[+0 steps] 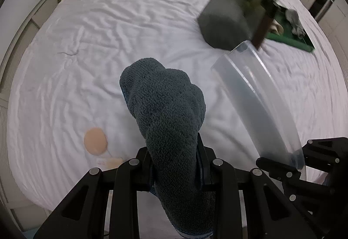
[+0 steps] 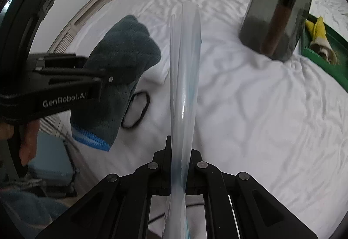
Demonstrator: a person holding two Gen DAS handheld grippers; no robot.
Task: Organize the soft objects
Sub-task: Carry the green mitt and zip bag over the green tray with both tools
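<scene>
A fluffy blue-grey cloth (image 1: 165, 104) with a bright blue hem hangs over the white bed, and my left gripper (image 1: 174, 149) is shut on it. In the right wrist view that cloth (image 2: 126, 47) droops from the left gripper (image 2: 95, 76), which a hand (image 2: 26, 143) holds. My right gripper (image 2: 179, 152) is shut on the edge of a translucent plastic bag (image 2: 184, 65), which stands up stiffly ahead of it. From the left wrist view the bag (image 1: 256, 95) slants just right of the cloth, with the right gripper (image 1: 282, 165) at its lower end.
A dark grey fabric bin (image 1: 235, 4) (image 2: 274, 21) with a brown handle lies tipped on the bed (image 1: 130, 21) beyond the bag. Behind it sits a green tray (image 1: 291, 42) (image 2: 306, 41) with small items. A peach round pad (image 1: 95, 141) and a black loop (image 2: 136, 110) lie on the sheet.
</scene>
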